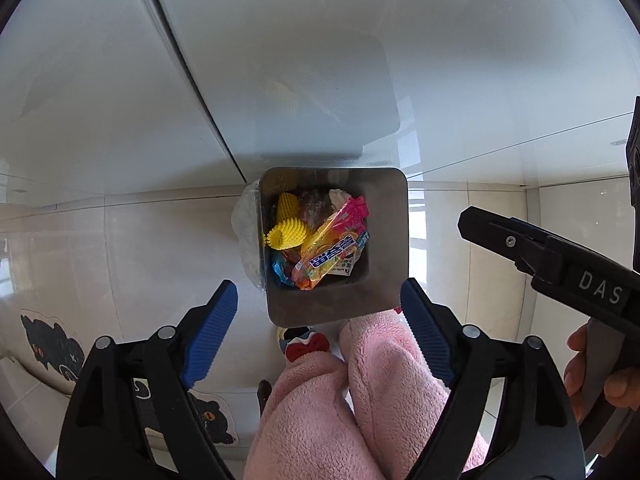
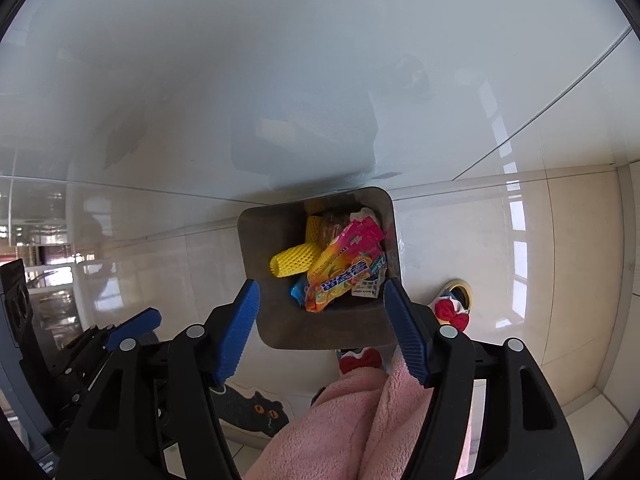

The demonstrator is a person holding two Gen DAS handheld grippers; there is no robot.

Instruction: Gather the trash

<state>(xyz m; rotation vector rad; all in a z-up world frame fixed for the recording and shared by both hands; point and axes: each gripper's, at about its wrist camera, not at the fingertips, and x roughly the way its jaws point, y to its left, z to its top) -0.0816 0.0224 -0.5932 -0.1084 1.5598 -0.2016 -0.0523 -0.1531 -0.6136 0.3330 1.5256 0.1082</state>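
Trash fills a square metal bin (image 1: 384, 240) with rounded corners, standing on the pale tiled floor (image 1: 120, 248) against a glossy white cabinet (image 1: 280, 60). Uppermost lies a long candy wrapper (image 1: 334, 248), orange and pink with a blue label; in the left wrist view its long axis runs diagonally, pink end toward the upper right, orange end toward the lower left. Beside it, a yellow foam fruit net (image 1: 286, 234) lies with its open round end facing left. A blue wrapper (image 1: 280, 270) sits under both. Left gripper (image 1: 320, 332) hovers above the bin's near edge, jaws wide and holding nothing. Right gripper (image 2: 322, 326) likewise hovers over the bin's near wall, jaws wide and holding nothing. Pink fleece trouser legs (image 1: 352, 400) and red-bowed slippers (image 2: 452, 312) appear below; a black-cat mat (image 1: 52, 348) lies on the floor at left.
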